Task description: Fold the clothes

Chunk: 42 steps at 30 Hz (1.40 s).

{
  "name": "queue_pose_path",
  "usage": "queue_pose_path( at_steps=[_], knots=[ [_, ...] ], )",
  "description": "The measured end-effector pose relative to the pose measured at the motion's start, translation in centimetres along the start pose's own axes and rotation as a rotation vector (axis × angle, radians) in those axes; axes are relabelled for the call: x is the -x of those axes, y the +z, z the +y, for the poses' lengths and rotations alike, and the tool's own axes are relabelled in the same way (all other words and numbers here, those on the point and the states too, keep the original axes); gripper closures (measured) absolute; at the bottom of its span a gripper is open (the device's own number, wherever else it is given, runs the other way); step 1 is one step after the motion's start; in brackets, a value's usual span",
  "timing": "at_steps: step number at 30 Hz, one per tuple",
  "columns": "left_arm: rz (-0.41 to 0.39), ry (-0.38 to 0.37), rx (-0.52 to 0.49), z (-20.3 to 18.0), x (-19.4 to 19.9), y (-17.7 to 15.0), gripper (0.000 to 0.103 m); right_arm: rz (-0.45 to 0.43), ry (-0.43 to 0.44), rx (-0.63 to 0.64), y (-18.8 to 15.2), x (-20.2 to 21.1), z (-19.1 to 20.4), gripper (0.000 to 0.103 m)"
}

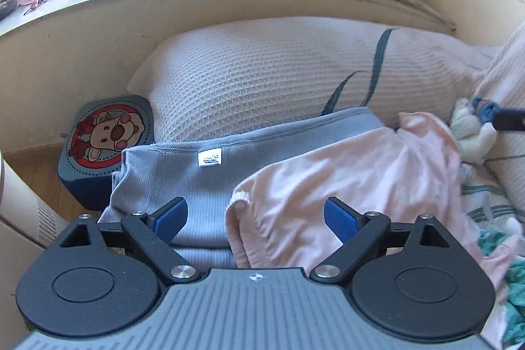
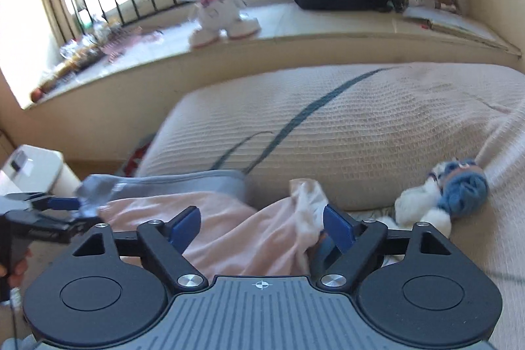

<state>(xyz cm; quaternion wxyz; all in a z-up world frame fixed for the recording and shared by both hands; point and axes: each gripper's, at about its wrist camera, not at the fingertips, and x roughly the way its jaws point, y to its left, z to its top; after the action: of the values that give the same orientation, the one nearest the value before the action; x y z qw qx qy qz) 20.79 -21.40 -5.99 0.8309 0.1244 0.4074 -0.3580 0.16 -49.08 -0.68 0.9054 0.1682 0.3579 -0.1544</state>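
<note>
Both grippers' jaws apart over the pink garment [image 1: 354, 173] atop, seemingly, folded grey garment [image 1: 183, 166].

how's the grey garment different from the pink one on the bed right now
The grey garment lies folded flat with straight edges and a white label showing; the pink garment is rumpled and unfolded, with a gathered elastic edge. The pink one lies partly over the grey one's right side. The grey fabric looks finely ribbed, the pink smoother. Both sit on the bed in front of the pillow, between the open left claw fingers.
</note>
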Motion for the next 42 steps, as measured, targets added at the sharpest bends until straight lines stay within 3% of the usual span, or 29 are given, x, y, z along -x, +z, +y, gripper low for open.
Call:
queue_pose_path(
  at_steps=[4,6,8,10,11,13,14,18,24,29,34,42],
  knots=[
    [0.022,-0.053,0.031,0.4,-1.6,0.2,0.023,0.068,-0.022,-0.013,1.9,-4.6,-1.0,0.055],
    [0.046,-0.044,0.002,0.0,-2.4,0.2,0.033,0.103,-0.035,-0.016,2.8,-6.9,-1.4,0.056],
    [0.056,-0.043,-0.008,-0.2,-3.0,0.1,0.047,0.149,-0.066,0.014,3.2,-9.2,-1.1,0.056],
    [0.059,-0.051,0.007,0.0,-3.3,0.1,0.068,0.194,-0.084,0.031,3.3,-11.3,-1.0,0.06],
    [0.064,-0.053,0.017,0.0,-3.5,0.2,0.087,0.218,-0.095,0.036,3.2,-12.4,-1.0,0.065],
    [0.073,-0.061,0.039,0.2,-3.6,0.4,0.092,0.27,-0.145,0.037,2.9,-14.3,-1.0,0.093],
    [0.073,-0.065,0.045,0.2,-3.4,0.5,0.095,0.292,-0.17,0.029,2.6,-15.0,-1.1,0.098],
    [0.01,-0.08,0.062,1.1,-0.8,0.9,0.097,0.237,-0.179,-0.003,2.1,-13.3,-1.4,0.102],
    [-0.048,-0.108,0.07,2.1,4.0,0.8,0.097,0.07,-0.072,-0.059,1.4,-2.8,-1.5,0.102],
    [-0.07,-0.105,0.095,2.9,6.8,-1.1,0.097,-0.014,0.018,-0.09,-1.5,5.7,-0.5,0.102],
    [-0.051,-0.139,0.118,3.8,9.7,-4.7,0.097,-0.019,0.076,-0.103,-5.5,10.6,1.4,0.102],
    [-0.005,-0.128,0.16,5.9,13.1,-11.3,0.097,0.087,0.183,-0.241,-16.2,14.7,5.9,0.102]
  ],
)
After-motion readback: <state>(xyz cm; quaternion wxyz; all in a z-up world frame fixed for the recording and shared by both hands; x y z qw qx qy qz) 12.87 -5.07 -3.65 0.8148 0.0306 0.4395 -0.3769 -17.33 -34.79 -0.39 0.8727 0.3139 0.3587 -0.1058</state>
